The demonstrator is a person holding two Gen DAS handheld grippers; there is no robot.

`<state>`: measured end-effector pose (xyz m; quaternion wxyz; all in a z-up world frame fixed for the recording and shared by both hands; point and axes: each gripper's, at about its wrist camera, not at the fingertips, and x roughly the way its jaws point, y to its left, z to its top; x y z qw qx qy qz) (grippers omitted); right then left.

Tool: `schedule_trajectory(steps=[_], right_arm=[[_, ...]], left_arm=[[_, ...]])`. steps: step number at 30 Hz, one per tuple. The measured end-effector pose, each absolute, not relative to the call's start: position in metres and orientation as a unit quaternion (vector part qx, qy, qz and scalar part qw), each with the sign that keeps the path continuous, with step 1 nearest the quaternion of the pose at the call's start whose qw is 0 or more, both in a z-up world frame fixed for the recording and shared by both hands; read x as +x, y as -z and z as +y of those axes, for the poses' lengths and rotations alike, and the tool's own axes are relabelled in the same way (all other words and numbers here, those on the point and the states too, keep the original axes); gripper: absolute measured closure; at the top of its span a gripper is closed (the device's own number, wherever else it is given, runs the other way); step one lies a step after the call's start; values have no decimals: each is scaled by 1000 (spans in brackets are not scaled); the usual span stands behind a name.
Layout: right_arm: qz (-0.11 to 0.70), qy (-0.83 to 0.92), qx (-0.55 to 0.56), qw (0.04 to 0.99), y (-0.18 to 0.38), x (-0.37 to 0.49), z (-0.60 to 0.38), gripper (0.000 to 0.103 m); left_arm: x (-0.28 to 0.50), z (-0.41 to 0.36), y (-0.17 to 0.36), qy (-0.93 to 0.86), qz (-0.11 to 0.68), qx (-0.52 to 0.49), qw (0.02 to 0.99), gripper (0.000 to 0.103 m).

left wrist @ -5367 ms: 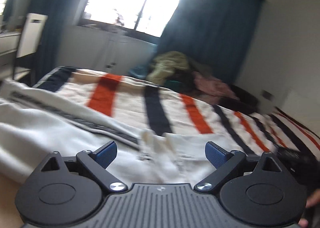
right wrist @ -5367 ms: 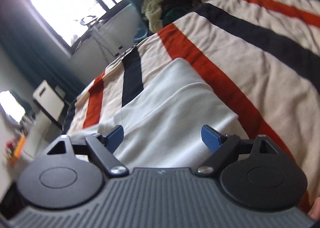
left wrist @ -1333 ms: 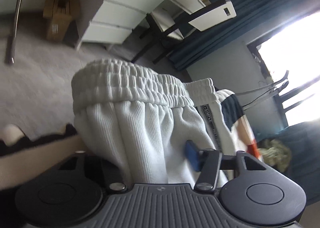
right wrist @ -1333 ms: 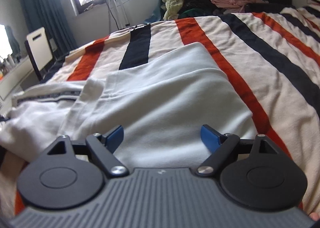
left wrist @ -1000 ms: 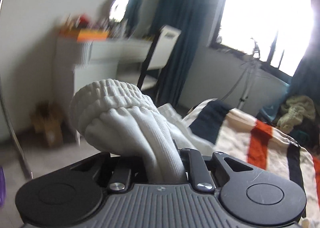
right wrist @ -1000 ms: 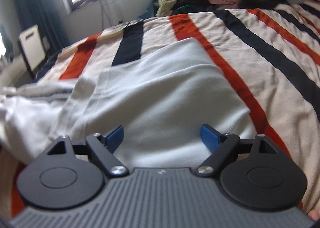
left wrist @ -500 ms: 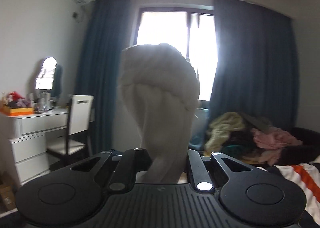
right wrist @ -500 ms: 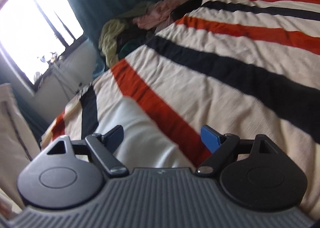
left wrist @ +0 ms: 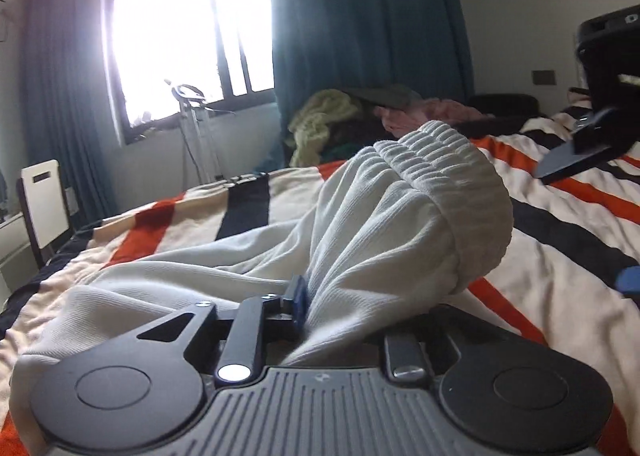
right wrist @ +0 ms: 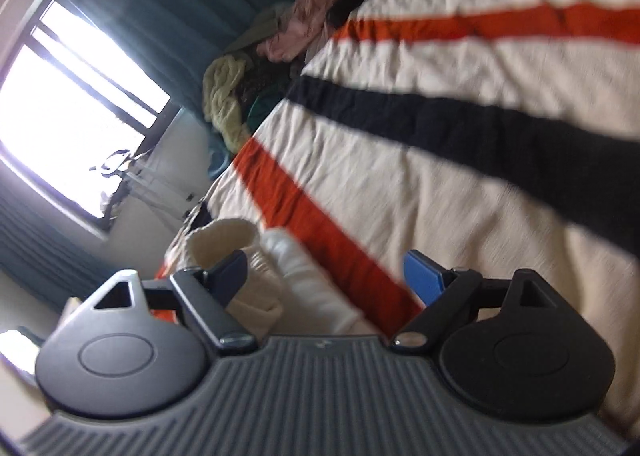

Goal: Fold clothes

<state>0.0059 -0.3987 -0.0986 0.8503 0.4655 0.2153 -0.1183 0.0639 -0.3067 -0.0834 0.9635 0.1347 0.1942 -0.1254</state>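
Since half a second ago the white trousers' waistband (left wrist: 448,192) has been carried down onto the striped bed (left wrist: 560,296). Left gripper (left wrist: 340,308): jaws just loosened, cloth between. Right gripper (right wrist: 324,272): wide, empty. Release and smoothing are judged next.

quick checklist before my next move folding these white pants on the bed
1. Pants between the left claw jaws: ok. The jaws have just been opening.
2. Left claw pressing the cloth firmly: cannot tell, its far side is hidden.
3. Right claw open and empty: ok.
4. Pants flat on the blanket: not ok, bunched and creased.
5. Clothes pile apart from the pants: ok.
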Motion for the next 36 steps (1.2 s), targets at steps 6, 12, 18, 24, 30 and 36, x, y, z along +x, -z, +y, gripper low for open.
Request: schedule_trajectory(steps=[6,12,18,24,30,36], right_arm=[[214,-35,534,817,108,23,-387,15],[225,-37,503,834,101,23,-373,15],[218,-21,555,803,115,16,-384,15],[225,-36,558,798,117,17,-376,15],[239,-100,599,758,133,25,-366,16],[244,-96,584,768,133,34,-357,15]], left_arm=[[76,-235,82,167,233,119,951,14],[42,-210,70,200,217,150,944,3],[1,-163,41,200,215,138,946,2],[-17,-103,10,162,197,83,963,1],[-22,-60,-6,106,180,3,978,1],[-8,-36,-4,87,198,-33,976,1]])
